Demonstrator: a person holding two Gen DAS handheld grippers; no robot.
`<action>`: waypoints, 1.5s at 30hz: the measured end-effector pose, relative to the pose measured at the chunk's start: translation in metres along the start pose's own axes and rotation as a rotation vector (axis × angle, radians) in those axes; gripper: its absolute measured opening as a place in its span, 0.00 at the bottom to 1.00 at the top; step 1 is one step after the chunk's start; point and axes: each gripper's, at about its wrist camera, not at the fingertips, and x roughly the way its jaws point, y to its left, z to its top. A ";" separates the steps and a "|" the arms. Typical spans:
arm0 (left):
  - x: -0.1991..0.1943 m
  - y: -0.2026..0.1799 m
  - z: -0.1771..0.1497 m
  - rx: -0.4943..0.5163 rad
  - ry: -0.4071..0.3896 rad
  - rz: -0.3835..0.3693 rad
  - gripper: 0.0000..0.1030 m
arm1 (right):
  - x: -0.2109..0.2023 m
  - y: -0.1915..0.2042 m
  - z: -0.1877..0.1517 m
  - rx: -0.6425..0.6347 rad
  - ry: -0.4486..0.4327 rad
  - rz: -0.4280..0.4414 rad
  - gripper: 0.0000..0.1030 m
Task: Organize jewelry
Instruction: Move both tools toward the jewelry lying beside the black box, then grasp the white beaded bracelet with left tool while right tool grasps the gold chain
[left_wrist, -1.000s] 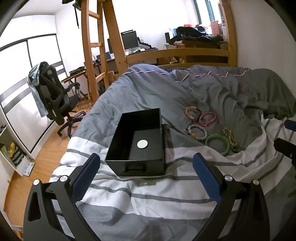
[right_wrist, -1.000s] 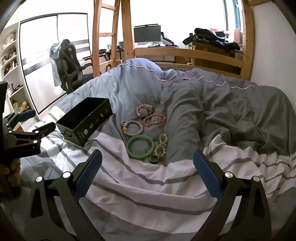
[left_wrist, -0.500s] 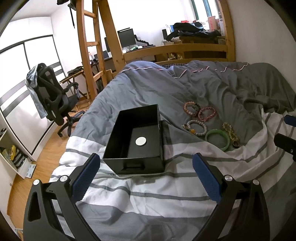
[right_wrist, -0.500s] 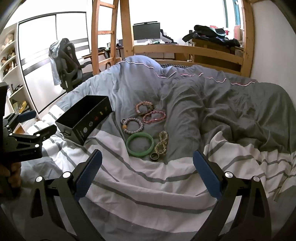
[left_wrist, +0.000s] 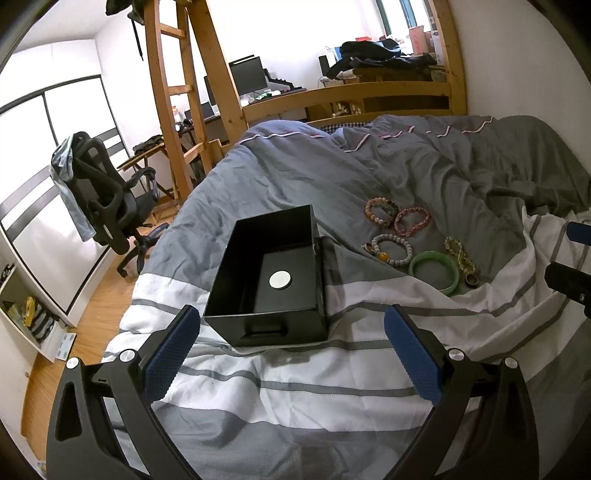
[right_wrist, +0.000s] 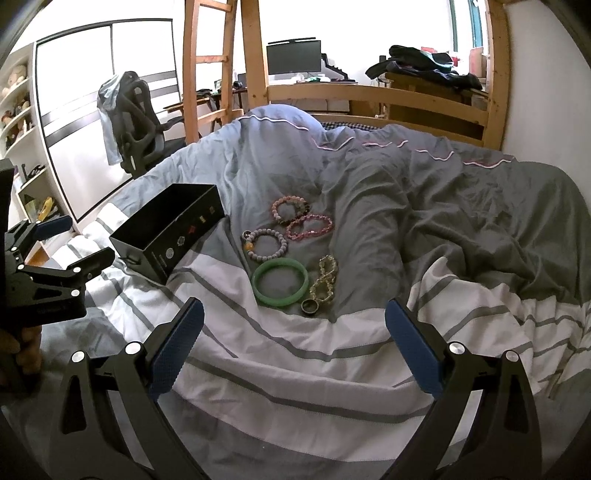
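- Both grippers are spread wide and hold nothing; the right gripper (right_wrist: 293, 341) hangs over the striped part of the bed, and the left gripper (left_wrist: 291, 349) hangs just in front of the black box (left_wrist: 271, 280)
- Jewelry lies in a little bunch on the grey duvet (right_wrist: 424, 206), to the right of the box and apart from it; nothing has gone into the box yet, only a round white disc (left_wrist: 279, 279) sits on its floor
- Nearest the right gripper are the green bangle (right_wrist: 279, 282) and a small dark ring (right_wrist: 309, 307); the ring touches the bangle's edge; a yellow bead bracelet (right_wrist: 325, 278) lies just beside them
- Farther back are a grey bead bracelet (right_wrist: 265, 244), a pink bead bracelet (right_wrist: 309, 226) and a mixed bead bracelet (right_wrist: 290, 209); the last two touch
- I think the first job is to pick up one piece; the green bangle looks like the easy one, since it is close and stiff
- To do it well, come down with one finger inside the hoop and one outside, then squeeze on the rim only; go slow so the soft duvet does not get pinched too
- Watch the little ring; it may get bumped and roll into a fold
- Left gripper could hold the box steady, as the bed is soft and the box may tip
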 end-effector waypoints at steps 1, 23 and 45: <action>0.000 0.000 0.000 0.000 0.001 0.000 0.96 | 0.000 0.000 -0.001 -0.002 0.000 0.000 0.95; 0.000 -0.001 0.000 0.004 0.001 0.001 0.96 | 0.002 0.001 -0.002 -0.007 0.007 -0.002 0.95; 0.006 -0.018 0.001 0.057 -0.014 -0.032 0.96 | 0.021 0.012 -0.008 -0.059 0.078 -0.019 0.95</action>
